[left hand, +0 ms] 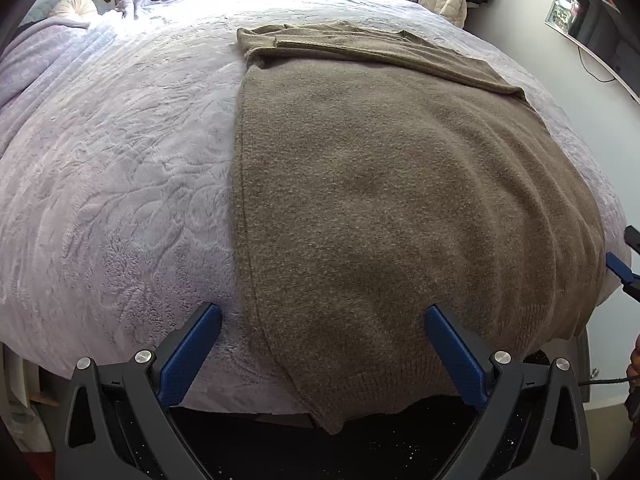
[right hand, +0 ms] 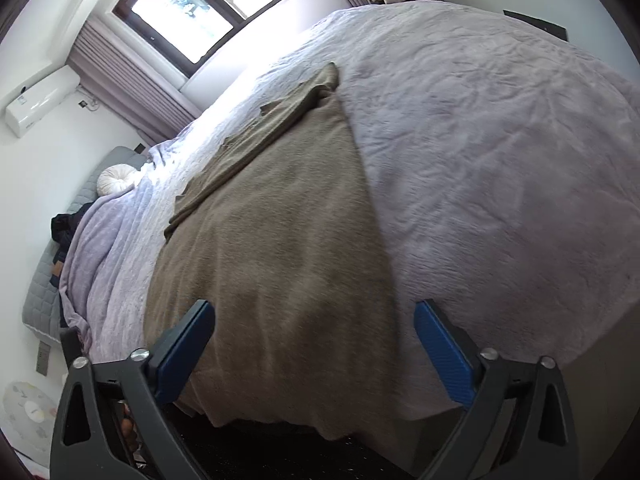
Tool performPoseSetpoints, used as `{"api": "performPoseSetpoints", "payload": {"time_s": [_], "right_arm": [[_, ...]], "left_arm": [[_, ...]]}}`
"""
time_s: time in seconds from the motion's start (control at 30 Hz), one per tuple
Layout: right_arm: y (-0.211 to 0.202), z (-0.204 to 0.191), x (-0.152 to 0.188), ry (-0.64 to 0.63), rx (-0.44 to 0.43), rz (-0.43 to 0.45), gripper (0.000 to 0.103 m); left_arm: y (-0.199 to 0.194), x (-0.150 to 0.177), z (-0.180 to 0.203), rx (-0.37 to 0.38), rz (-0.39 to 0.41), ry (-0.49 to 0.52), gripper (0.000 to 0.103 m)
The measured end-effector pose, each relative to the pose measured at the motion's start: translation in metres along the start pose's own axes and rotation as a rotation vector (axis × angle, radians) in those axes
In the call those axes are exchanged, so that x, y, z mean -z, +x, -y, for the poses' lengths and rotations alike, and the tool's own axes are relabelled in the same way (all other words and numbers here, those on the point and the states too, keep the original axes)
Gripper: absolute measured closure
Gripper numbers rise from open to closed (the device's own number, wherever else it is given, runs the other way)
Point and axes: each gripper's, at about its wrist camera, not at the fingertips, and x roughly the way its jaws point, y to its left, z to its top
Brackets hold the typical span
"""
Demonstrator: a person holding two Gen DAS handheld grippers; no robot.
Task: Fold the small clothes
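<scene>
Matt fuzzy knit sweater (left hand: 384, 200) on plush fleecy blanket (left hand: 120, 168).

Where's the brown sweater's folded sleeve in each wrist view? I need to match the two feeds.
Left wrist: folded sleeve lies across the brown sweater's far end, top centre.
Right wrist: folded sleeve runs diagonally, upper left of centre.
Shared landmark: round white cushion near the headboard.

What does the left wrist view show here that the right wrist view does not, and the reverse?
Only the left wrist view shows the wall-mounted dark television, the blue fingertip of the other gripper at its right edge, and the open left gripper.

Only the right wrist view shows the dark-framed window, the white air conditioner, and the open right gripper.

Both show the olive-brown knit sweater lying flat on the lavender plush blanket, plus the round white cushion.
</scene>
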Motion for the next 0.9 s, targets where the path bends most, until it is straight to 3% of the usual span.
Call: {"api": "performPoseSetpoints", "payload": {"time_s": [0.1, 0.13, 0.27, 0.37, 0.6, 0.73, 0.9], "right_arm": [[-0.003, 0.014, 0.0, 0.025, -0.011, -0.01, 0.039], [-0.004, 0.017, 0.001, 0.032, -0.023, -0.012, 0.04], [-0.01, 0.033, -0.002, 0.072, -0.08, 0.01, 0.041], [-0.013, 0.035, -0.004, 0.035, -0.089, 0.019, 0.041], [0.004, 0.038, -0.002, -0.021, -0.136, -0.073, 0.041], [0.011, 0.051, 0.005, 0.025, -0.234, -0.127, 0.041], [0.024, 0.052, 0.016, 0.049, -0.33, -0.191, 0.039]], "left_arm": [[0.0, -0.002, -0.007, 0.026, -0.009, -0.001, 0.001], [0.0, -0.002, -0.009, 0.035, -0.014, 0.003, 0.001], [-0.003, -0.003, -0.015, 0.061, -0.02, 0.023, 0.001], [-0.004, -0.002, -0.022, 0.105, -0.022, 0.027, 0.001], [-0.002, 0.003, -0.024, 0.171, -0.031, 0.093, 0.001], [-0.007, 0.01, -0.032, 0.276, -0.028, 0.073, 0.001], [-0.005, 0.01, -0.034, 0.307, -0.029, 0.066, 0.001]]}}
